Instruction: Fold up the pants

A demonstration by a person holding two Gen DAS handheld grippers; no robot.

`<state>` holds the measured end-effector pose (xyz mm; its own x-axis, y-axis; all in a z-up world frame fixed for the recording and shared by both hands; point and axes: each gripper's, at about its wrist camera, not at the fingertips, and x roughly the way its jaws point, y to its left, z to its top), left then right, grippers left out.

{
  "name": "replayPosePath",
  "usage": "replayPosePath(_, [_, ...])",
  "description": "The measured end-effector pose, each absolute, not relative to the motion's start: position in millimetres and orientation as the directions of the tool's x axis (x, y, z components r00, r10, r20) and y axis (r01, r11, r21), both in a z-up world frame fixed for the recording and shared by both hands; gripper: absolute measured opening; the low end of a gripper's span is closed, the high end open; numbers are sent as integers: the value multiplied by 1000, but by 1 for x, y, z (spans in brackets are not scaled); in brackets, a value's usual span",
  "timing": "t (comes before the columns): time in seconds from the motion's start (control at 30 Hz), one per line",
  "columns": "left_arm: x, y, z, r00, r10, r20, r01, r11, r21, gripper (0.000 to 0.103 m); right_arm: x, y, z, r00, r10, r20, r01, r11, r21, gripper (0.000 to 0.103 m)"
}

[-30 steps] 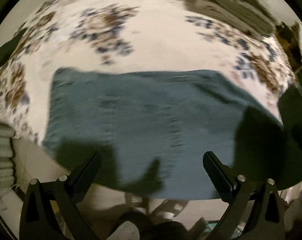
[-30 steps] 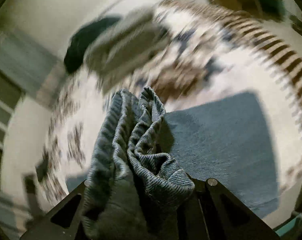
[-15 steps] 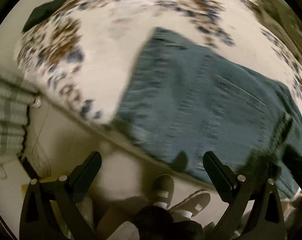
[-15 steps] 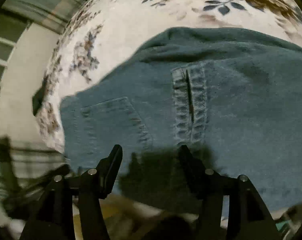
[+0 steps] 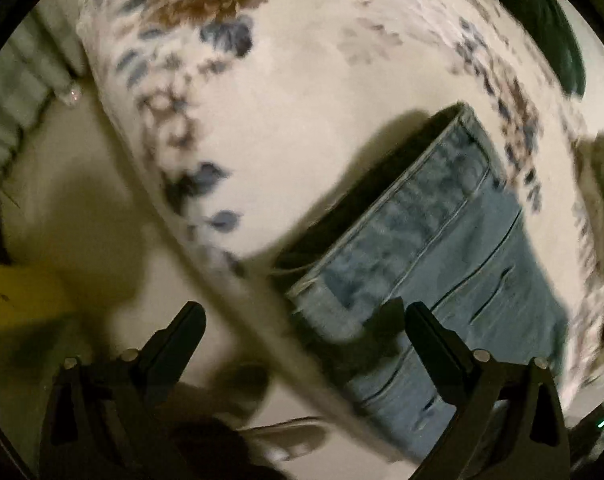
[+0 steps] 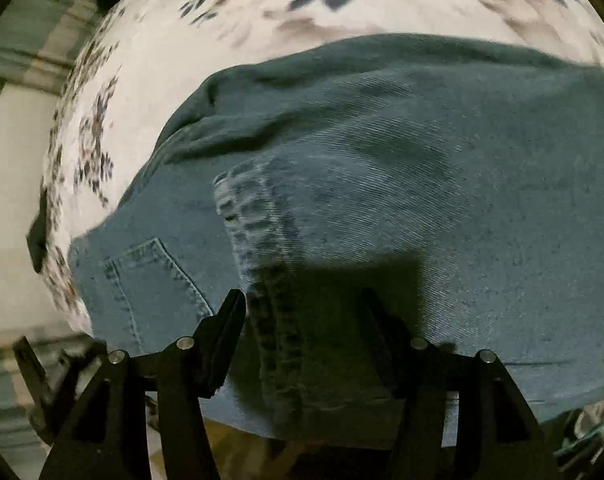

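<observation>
Blue denim pants (image 6: pixel 373 184) lie folded on a floral bedspread (image 6: pixel 262 28), with a back pocket (image 6: pixel 150 284) and a thick seam showing. My right gripper (image 6: pixel 302 312) is open and empty, just above the near edge of the denim. In the left wrist view the pants (image 5: pixel 441 240) lie at the right near the bed's edge, waistband end towards me. My left gripper (image 5: pixel 302 320) is open and empty, over the bed's edge, its right finger (image 5: pixel 433 336) over the denim.
The floral bedspread (image 5: pixel 302 80) covers the bed. A dark green item (image 5: pixel 557 36) lies at the far right of the bed. Pale floor (image 5: pixel 82 220) and a yellow object (image 5: pixel 18 296) lie left of the bed. A striped cloth (image 5: pixel 6 92) hangs at the far left.
My right gripper has let go of the bunched denim and opened; the pants now lie flat. My left gripper has swung left and nearer to the bed's edge, staying open.
</observation>
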<state>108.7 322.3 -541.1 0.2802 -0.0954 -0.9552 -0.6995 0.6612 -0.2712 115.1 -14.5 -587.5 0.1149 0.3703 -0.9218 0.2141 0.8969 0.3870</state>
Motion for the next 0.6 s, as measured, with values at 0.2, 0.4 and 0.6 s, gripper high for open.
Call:
replayPosePath(0.2, [120, 306, -553, 397, -106, -912, -699, 609, -376, 84, 111, -26, -578, 112, 387, -915, 260, 878, 403, 62])
replayPosePath(0.4, [109, 299, -545, 469, -15, -883, -729, 558, -396, 42, 109, -25, -563, 96, 330, -939, 274, 899, 343, 62])
replayPosePath(0.6, [111, 281, -503, 512, 90, -854, -674, 658, -335, 23, 105, -36, -552, 51, 81, -995, 249, 964, 91, 73])
